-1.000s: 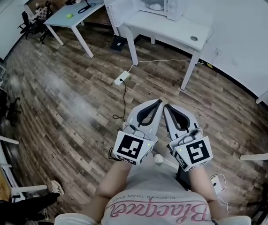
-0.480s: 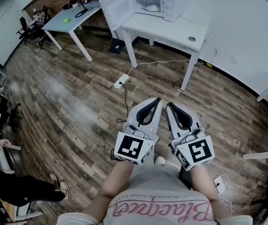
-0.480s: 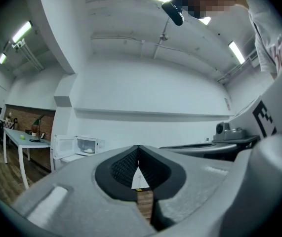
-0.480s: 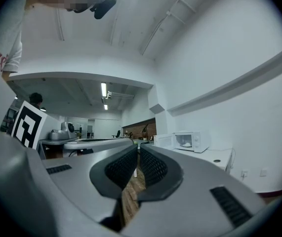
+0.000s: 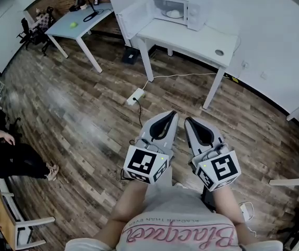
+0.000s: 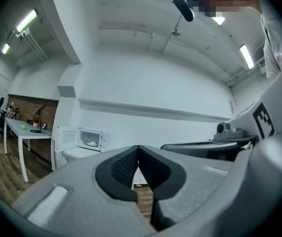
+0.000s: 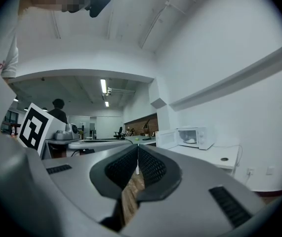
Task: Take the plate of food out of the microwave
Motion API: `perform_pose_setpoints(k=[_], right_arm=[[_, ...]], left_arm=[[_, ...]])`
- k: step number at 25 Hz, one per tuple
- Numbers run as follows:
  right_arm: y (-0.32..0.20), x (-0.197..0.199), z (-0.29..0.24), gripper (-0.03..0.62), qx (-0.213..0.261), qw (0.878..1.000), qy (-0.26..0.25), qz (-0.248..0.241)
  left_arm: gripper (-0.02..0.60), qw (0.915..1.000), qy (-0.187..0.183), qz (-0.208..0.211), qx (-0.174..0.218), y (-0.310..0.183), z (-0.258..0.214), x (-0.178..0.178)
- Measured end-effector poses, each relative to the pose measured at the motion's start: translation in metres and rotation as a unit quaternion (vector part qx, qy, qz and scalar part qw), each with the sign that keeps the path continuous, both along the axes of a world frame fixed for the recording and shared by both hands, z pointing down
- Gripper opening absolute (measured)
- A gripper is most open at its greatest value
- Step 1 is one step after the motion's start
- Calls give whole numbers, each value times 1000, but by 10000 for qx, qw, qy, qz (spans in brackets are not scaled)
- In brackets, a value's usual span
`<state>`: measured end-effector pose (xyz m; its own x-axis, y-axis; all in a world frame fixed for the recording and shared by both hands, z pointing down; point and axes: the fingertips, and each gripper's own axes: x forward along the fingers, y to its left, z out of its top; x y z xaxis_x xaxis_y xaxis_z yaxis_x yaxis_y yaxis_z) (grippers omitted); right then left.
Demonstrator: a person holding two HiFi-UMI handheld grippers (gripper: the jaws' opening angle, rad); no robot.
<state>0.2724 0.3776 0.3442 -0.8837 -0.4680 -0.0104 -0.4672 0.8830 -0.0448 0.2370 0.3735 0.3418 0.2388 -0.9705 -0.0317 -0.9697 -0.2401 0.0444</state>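
A white microwave [image 5: 179,10] stands far off on a white table [image 5: 191,36], its door [image 5: 135,18] swung open to the left. Inside it sits a pale plate of food [image 5: 174,13]. Both grippers are held side by side in front of the person, pointing level toward that table and far short of it. My left gripper [image 5: 173,114] is shut with nothing in it, and so is my right gripper [image 5: 187,120]. The left gripper view shows the microwave [image 6: 90,138] small at left; in the right gripper view the microwave [image 7: 194,137] is at right.
A power strip [image 5: 136,95] and its cable lie on the wood floor between me and the table. A black box [image 5: 130,55] sits by the table leg. A second table [image 5: 78,21] stands at back left. A person [image 5: 5,158] and a chair [image 5: 13,224] are at left.
Both shut grippers have advanced together over the floor toward the table. The person at the left edge has shifted, now sitting further up the frame.
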Motion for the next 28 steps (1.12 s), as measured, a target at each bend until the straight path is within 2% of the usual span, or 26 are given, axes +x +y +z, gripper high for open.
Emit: perform_pose_setpoints(k=[8,14,19,24,28], right_arm=[[-43,-45,6,12,104,9997,226,-47],[-72,-77,-12,12,76,9989,-371,-275],[-105,-99,-20,12,17,9987,-493,-91],[-135,-125,-16,12,122,9995,-170,242],[-155,-148,-17,12,130,9992,-219,324]], left_arm=[[5,9998,182,-53,-26,-47,9,-47],[5,9997,212,54,49,-87,4,-78],[5,9993,261,160,202,-118,-7,-102],[5,9996,120,39,235,-145,-10,-132],[5,9996,24,66,282,-165,-13,-155]])
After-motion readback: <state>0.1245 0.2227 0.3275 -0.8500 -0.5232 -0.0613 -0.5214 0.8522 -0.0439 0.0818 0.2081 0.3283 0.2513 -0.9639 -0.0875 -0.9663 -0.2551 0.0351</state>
